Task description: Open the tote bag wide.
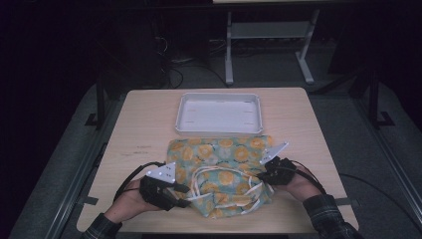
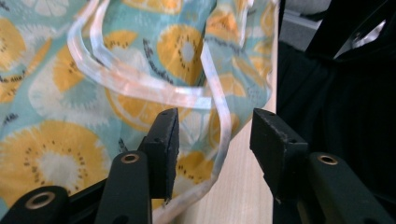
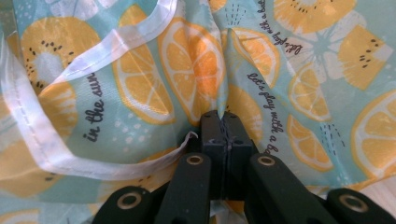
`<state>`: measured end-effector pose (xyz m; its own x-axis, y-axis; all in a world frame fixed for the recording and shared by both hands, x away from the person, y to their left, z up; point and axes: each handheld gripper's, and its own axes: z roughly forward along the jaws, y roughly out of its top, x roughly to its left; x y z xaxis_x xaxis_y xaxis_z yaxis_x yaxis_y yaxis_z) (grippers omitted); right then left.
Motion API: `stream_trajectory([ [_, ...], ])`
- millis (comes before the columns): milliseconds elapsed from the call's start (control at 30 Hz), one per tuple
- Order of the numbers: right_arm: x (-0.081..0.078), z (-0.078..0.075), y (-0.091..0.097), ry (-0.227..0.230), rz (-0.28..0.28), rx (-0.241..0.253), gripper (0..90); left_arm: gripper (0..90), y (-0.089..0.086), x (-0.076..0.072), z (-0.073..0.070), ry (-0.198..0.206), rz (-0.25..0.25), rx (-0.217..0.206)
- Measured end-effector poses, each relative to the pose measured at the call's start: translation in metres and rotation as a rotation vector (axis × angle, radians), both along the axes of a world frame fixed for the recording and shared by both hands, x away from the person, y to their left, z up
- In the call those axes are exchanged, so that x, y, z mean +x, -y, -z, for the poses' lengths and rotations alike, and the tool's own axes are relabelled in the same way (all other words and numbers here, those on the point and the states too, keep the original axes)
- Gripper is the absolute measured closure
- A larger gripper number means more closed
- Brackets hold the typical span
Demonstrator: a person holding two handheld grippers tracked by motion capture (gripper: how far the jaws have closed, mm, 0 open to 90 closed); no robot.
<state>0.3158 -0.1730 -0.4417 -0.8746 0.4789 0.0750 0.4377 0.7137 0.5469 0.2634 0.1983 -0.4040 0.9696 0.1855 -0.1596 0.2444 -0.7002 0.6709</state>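
High view: looking forward and down over the pale wooden table point(image 1: 149, 119), taking in the floor beyond. Left gripper view: sitting close above the teal, orange-slice-printed fabric apron point(image 2: 51, 140), facing its white straps point(image 2: 140, 86) and the table edge. Right gripper view: looking nearer still at the same fabric point(image 3: 140, 70), shared by all three.

"in the sun" on cloth point(image 3: 140, 93)

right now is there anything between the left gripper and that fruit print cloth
Nothing visible is. The left gripper has open jaws right at the near edge of the fruit-print cloth, with a white strap of the cloth itself running between them. The right gripper is shut on a pinched fold.
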Motion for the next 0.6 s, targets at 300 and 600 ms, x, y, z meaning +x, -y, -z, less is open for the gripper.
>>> stream_trajectory([
  [300, 0.0001, 0.0003, -0.0002, -0.002, -0.001, 0.0, 89.0, 77.7, 0.0023, 0.0006, 0.0093, -0.023, 0.053, 0.079],
  [600, 0.0001, 0.0006, -0.0002, 0.003, -0.007, -0.002, 89.0, 88.8, -0.0025, 0.0041, 0.0051, -0.055, 0.045, 0.04],
])
